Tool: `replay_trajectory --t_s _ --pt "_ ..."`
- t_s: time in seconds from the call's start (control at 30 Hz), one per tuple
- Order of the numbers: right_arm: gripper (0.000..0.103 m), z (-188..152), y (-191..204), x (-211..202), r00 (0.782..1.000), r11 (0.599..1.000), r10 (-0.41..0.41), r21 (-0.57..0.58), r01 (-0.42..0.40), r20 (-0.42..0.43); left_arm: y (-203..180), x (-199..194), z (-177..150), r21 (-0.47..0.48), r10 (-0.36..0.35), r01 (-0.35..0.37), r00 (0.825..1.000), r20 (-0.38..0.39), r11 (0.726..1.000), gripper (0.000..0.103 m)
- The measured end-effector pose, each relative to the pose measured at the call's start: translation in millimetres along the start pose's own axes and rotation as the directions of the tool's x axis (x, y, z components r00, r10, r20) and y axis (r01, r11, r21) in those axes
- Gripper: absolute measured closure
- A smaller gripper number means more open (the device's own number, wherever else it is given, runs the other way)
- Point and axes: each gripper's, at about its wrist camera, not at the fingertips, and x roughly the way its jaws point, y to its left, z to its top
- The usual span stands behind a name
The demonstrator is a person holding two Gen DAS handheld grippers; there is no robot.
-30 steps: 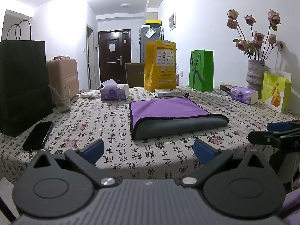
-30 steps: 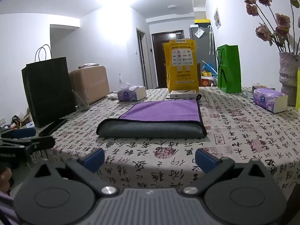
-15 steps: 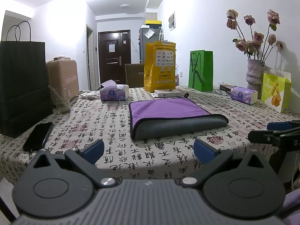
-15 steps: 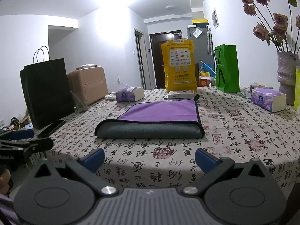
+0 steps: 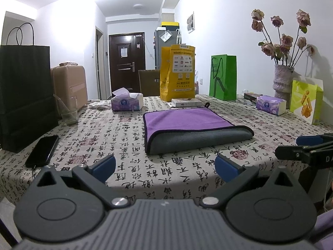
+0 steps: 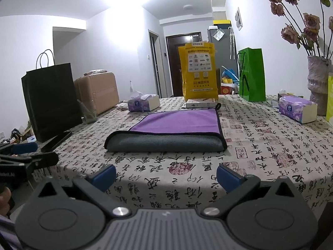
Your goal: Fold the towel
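Observation:
A purple towel [image 5: 187, 119] with a grey underside lies folded on the patterned tablecloth [image 5: 116, 137], its grey fold facing me. It also shows in the right wrist view [image 6: 177, 123]. My left gripper [image 5: 165, 166] is open and empty, held back at the table's near edge, well short of the towel. My right gripper [image 6: 166, 177] is open and empty, also back at the near edge. Each gripper shows at the side of the other's view: the right gripper [image 5: 306, 148] and the left gripper [image 6: 22, 154].
A black phone [image 5: 42, 151], a glass [image 5: 67, 112] and a black paper bag [image 5: 25, 95] stand at the left. Tissue boxes [image 5: 127, 103] [image 5: 270, 105], a yellow bag [image 5: 178, 73], a green bag [image 5: 223, 77], a box [image 5: 186, 103] and a vase of roses [image 5: 283, 83] line the back and right.
Both grippers have drifted slightly; the view of the towel has barely shifted. The towel has not moved.

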Motion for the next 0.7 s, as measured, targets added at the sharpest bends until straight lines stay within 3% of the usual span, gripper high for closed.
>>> replay_trajectory --t_s 0.7 --pt "0.000 -0.8 -1.7 1.5 1.000 1.000 -0.001 0.001 0.001 -0.007 0.1 0.4 -0.2 0.000 0.001 -0.001 1.000 0.000 1.000 0.000"
